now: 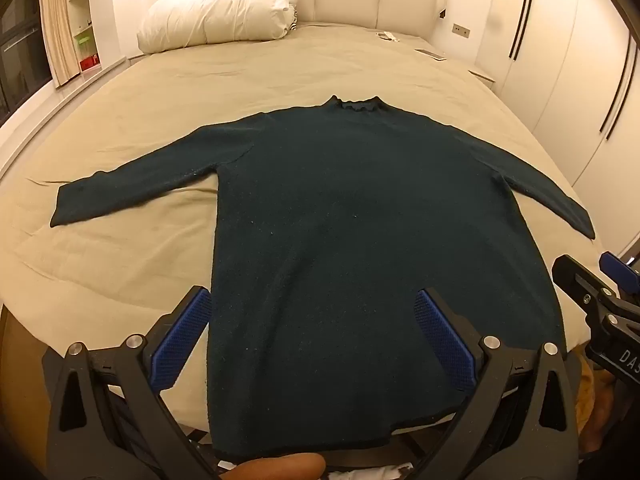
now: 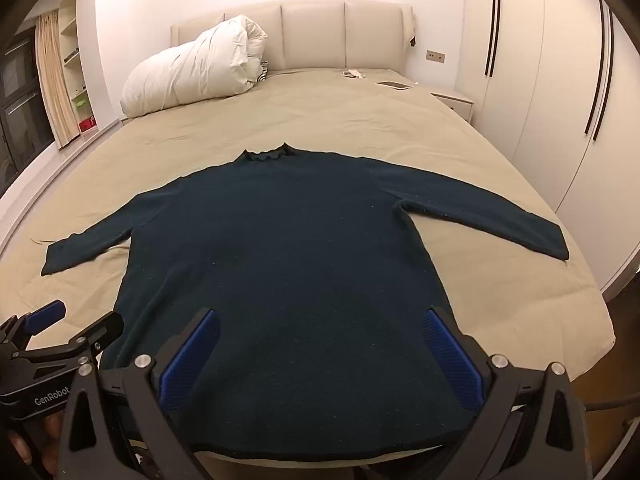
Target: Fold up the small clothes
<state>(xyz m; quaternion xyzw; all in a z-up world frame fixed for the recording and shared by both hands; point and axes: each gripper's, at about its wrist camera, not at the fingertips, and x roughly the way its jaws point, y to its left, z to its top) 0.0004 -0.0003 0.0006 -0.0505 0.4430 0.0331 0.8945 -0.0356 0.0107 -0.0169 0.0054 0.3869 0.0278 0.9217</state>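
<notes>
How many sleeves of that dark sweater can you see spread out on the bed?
2. The sweater lies flat on the bed. One sleeve stretches toward the window side; the other sleeve stretches toward the wardrobe side. Neither is folded in.

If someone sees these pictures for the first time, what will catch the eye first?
A dark green sweater lies flat in the middle of the beige bed, sleeves spread out. A rolled white duvet sits by the headboard, at the left. Both grippers' blue-padded jaws stand open over the hem.
</notes>
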